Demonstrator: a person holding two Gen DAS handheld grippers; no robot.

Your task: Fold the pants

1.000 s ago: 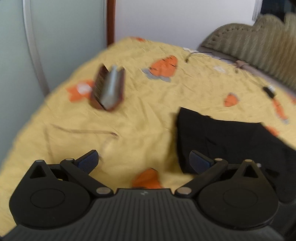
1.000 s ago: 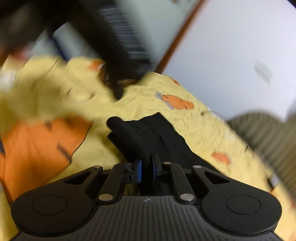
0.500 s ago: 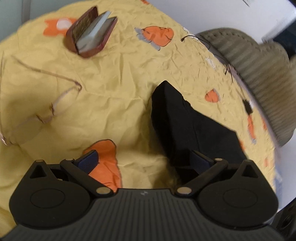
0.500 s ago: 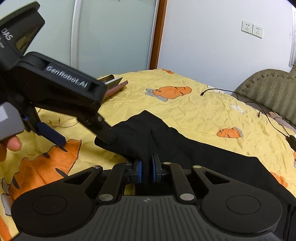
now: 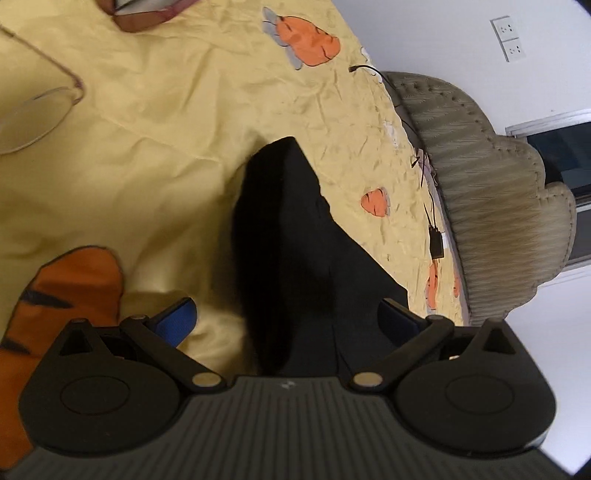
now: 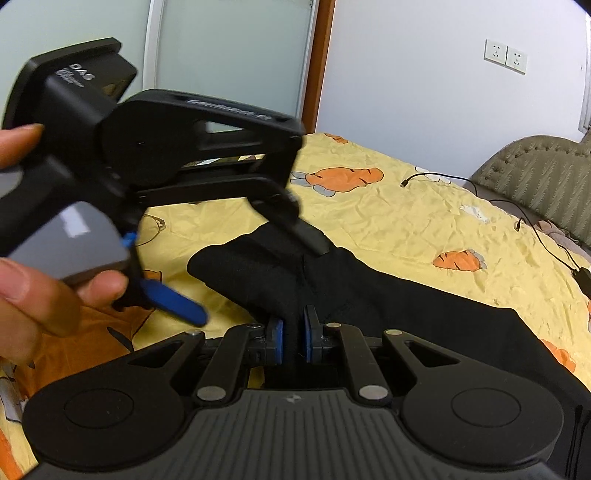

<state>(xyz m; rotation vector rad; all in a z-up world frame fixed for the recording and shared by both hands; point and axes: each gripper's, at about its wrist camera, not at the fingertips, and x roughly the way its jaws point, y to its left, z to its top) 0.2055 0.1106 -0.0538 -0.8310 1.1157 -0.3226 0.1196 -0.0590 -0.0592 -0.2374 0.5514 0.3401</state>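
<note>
Black pants lie on a yellow carrot-print bedsheet, one narrow end lifted toward me. My right gripper is shut on a fold of this black fabric at the near edge. A hand holds my left gripper open above the raised end of the pants, one finger over the cloth and the blue pad off to the left. In the left wrist view the pants run up between the wide-apart blue pads of the left gripper, and neither pad presses on them.
Wire-framed glasses and an open dark red case lie on the sheet beyond the pants. A black cable with a plug runs beside a padded olive headboard. A white wall and a sliding glass door stand behind.
The left gripper has sunk and rolled, coming in over the end of the pants, still open. The right gripper has stayed shut on the fabric and settled.
</note>
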